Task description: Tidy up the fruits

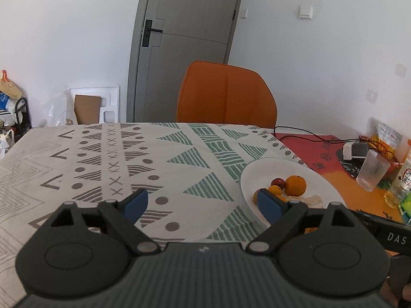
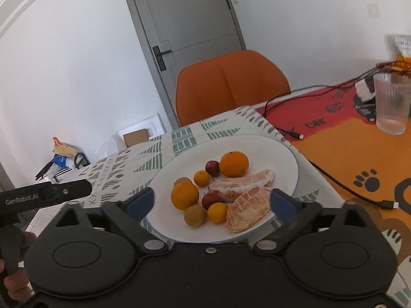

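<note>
A white plate (image 2: 280, 151) on the patterned tablecloth holds several fruits: two large oranges (image 2: 234, 164), smaller oranges (image 2: 217, 213), two small red apples (image 2: 212, 167), brownish round fruits (image 2: 195, 215) and two peeled pomelo wedges (image 2: 246, 214). My right gripper (image 2: 212, 202) stands open just in front of the plate's near side, its blue pads wide apart with nothing pressed between them. My left gripper (image 1: 203, 202) is open over the tablecloth to the left of the plate (image 1: 259, 173); its right pad hides part of the fruit (image 1: 296, 185).
An orange chair (image 1: 226, 97) stands at the table's far edge before a grey door. To the right lie an orange-red mat (image 2: 359, 143) with black cables, a ribbed glass (image 2: 391, 104), a charger and a bottle (image 1: 400, 182). The other gripper's handle (image 2: 43, 195) shows at left.
</note>
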Motion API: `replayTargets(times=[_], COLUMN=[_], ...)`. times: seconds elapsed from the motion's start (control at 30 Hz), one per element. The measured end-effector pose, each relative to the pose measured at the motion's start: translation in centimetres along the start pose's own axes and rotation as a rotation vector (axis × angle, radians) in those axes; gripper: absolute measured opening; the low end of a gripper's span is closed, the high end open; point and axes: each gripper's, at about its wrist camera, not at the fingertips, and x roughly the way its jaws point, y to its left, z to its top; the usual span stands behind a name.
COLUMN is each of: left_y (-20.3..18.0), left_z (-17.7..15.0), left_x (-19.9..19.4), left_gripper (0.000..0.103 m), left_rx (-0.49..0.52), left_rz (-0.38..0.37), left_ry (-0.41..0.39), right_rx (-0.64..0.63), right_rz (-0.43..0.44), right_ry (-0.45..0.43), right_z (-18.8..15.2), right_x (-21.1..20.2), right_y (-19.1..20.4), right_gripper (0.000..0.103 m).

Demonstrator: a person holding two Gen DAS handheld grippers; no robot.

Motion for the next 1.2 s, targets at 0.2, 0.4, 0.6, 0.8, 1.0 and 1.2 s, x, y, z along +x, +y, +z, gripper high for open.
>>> replayTargets(times=[0.2,0.4,0.6,0.8,1.0,1.2], left_y=[0.3,0.9,1.9,3.0,3.8,4.6], left_z=[-0.5,-0.9,-1.0,-1.2,-1.4,-1.5], left_x=[-1.1,-2.4,-3.9,-5.4,-6.4,-7.9], left_gripper=[0.102,0.102,0.103,0.103,0.103,0.103], left_rx=[0.026,0.018,0.009,0.001,-0.007,-0.02], left_rz=[-0.005,0.009,0.022,0.037,0.058,0.073], left_ry=[0.041,0.016,-0.032,-0.058,-0.06,-0.093], right_rx=[-0.024,-0.026,-0.024,-0.009,-0.041,-0.068], right_rz=[0.024,0.017,0.012,0.023,0.047,0.062], right_ry=[-0.005,0.001,-0.02,-0.013,0.012,0.019], right_z=[0.0,0.0,0.0,-0.1,-0.4,-0.4], right_x=[-0.7,-1.1,-1.6,-1.9,-2.3,-2.9], right_y=[1.3,1.9,2.4,2.8,4.1,4.9], right_gripper=[0.103,0.103,0.103,0.103,0.103,0.103])
